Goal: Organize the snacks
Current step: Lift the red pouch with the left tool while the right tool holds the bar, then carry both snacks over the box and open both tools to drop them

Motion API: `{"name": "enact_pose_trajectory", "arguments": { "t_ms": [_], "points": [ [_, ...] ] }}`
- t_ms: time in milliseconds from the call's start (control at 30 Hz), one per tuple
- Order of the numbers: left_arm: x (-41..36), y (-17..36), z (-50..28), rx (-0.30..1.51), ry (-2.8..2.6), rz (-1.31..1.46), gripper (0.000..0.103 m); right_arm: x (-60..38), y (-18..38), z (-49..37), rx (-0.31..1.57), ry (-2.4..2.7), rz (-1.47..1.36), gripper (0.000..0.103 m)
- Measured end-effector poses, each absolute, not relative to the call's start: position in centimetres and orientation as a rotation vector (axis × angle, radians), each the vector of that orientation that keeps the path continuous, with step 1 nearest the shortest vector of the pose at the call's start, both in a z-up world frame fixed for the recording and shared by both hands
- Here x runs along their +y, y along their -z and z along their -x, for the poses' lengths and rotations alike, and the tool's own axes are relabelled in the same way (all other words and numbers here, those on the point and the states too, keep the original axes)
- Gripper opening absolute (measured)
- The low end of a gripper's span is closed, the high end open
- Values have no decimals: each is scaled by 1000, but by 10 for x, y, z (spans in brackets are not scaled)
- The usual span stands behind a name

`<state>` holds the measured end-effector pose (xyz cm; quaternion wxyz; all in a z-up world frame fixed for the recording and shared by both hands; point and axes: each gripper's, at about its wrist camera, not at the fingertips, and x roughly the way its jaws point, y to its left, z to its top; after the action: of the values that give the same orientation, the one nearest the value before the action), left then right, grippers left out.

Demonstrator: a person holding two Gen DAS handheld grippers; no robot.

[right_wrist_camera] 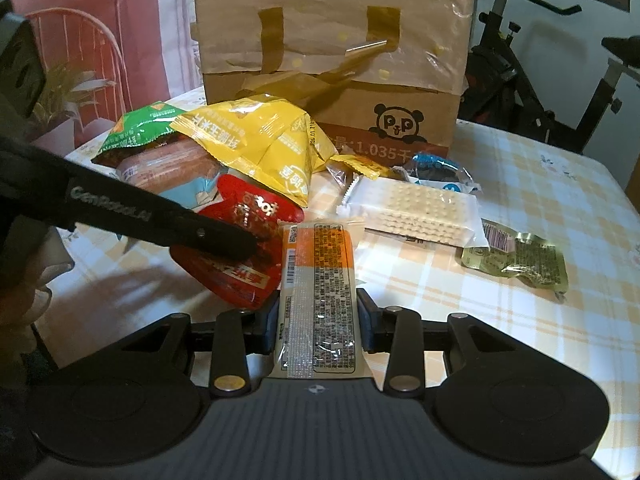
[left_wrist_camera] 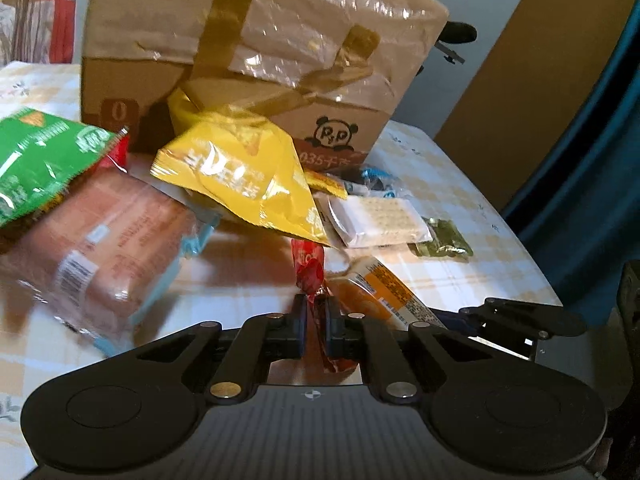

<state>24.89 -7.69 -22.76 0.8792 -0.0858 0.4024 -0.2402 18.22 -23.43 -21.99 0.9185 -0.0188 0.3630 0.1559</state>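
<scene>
Left wrist view has the left claw [left_wrist_camera: 316,312] squeezed almost fully together on a red snack packet [left_wrist_camera: 310,270], whose crinkled foil stands up between the two pads. Just right of that claw lies an orange-and-white packet [left_wrist_camera: 376,292], and the right claw [left_wrist_camera: 516,326] shows at the far right edge. Ahead and left of the left claw rest a clear-wrapped brown loaf [left_wrist_camera: 108,248] and a green bag [left_wrist_camera: 44,160]; straight ahead a yellow bag [left_wrist_camera: 244,176] leans by a taped cardboard box [left_wrist_camera: 260,60], with a white cracker pack [left_wrist_camera: 380,220] and a small olive pouch [left_wrist_camera: 444,238] ahead to the right, all on the checked surface [left_wrist_camera: 460,264]. From the right wrist, the right claw [right_wrist_camera: 317,312] is partly closed, its pads pressing both sides of the orange-and-white packet [right_wrist_camera: 318,280], which lies lengthwise between them. Immediately left of it, the left claw [right_wrist_camera: 256,246] reaches in over the red snack packet [right_wrist_camera: 240,272], touching it.
</scene>
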Motion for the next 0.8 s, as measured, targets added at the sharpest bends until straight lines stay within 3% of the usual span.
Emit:
{"name": "enact_pose_trajectory", "arguments": {
  "t_ms": [500, 800],
  "points": [
    [-47, 159, -227, 643, 466, 125, 9, -244, 173, -171, 642, -276, 32, 39],
    [-23, 95, -249, 502, 382, 79, 9, -239, 113, -196, 492, -278, 58, 39]
  ]
}}
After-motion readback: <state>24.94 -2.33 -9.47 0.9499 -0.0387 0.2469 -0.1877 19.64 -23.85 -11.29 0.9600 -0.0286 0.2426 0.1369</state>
